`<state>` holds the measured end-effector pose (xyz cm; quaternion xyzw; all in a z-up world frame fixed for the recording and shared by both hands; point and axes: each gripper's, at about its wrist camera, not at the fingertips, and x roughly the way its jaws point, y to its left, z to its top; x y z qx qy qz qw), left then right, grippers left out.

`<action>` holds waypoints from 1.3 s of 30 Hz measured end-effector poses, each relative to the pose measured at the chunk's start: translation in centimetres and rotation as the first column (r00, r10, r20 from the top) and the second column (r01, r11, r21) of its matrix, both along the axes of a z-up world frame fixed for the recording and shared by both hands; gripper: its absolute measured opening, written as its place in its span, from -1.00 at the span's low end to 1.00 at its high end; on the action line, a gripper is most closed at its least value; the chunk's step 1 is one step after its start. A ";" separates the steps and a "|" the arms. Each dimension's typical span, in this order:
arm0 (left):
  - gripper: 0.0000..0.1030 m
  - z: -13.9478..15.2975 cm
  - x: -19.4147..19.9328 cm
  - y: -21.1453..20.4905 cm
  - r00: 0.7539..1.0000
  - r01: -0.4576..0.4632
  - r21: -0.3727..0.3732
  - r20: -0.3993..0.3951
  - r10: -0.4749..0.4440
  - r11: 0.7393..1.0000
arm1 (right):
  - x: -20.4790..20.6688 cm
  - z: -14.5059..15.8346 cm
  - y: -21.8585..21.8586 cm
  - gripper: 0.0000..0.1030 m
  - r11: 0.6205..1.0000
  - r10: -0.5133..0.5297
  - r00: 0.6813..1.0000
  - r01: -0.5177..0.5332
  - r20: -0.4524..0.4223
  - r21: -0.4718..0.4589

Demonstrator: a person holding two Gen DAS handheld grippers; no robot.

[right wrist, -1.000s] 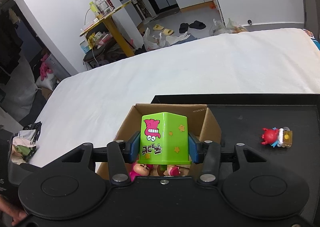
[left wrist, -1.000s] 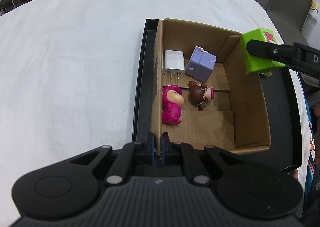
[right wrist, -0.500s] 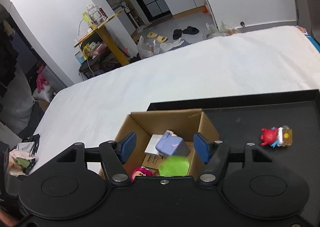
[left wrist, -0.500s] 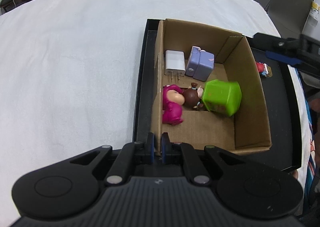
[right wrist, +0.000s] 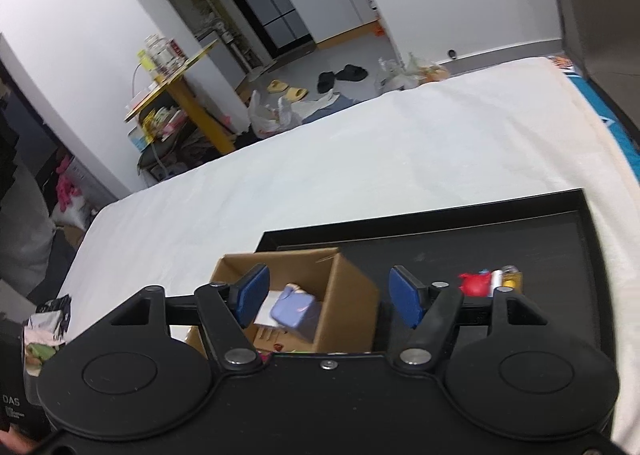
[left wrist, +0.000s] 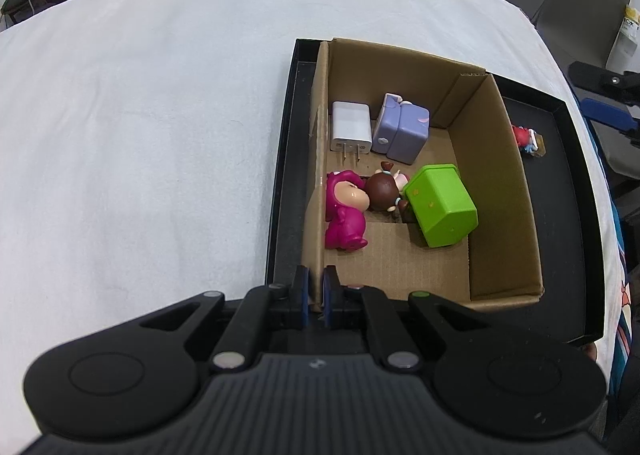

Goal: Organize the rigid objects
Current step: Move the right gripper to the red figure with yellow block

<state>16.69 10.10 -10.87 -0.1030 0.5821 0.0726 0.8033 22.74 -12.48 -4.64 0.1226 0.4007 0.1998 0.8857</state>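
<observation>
While the left gripper (left wrist: 314, 295) pinched the box (left wrist: 516, 191) wall, the right gripper (right wrist: 326, 297) had just been opening, empty; green block (left wrist: 442, 205) lay inside.

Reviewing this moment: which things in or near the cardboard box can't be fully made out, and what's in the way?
- Brown-haired doll figure, left wrist view: its body is hidden behind the green plastic block.
- Small red toy figure, left wrist view: partly cut off by the cardboard box wall and too small to identify.
- Box contents, right wrist view: blurred; the right claw body hides the near part.
</observation>
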 end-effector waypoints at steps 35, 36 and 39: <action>-0.87 0.1 -0.3 0.5 1.000 -0.026 -0.020 0.006 0.026 0.999 | 3.2 -6.0 -4.0 0.69 0.977 -0.111 0.991 0.094 -0.079 -0.190; -0.87 0.1 -0.3 0.5 1.000 -0.026 -0.022 0.006 0.027 0.999 | 3.3 -6.4 -3.9 0.69 0.975 -0.113 0.990 0.095 -0.080 -0.199; -0.87 0.0 -0.3 0.5 0.999 -0.031 -0.025 0.007 0.031 0.999 | 3.6 -7.3 -3.6 0.69 0.971 -0.120 0.989 0.099 -0.085 -0.218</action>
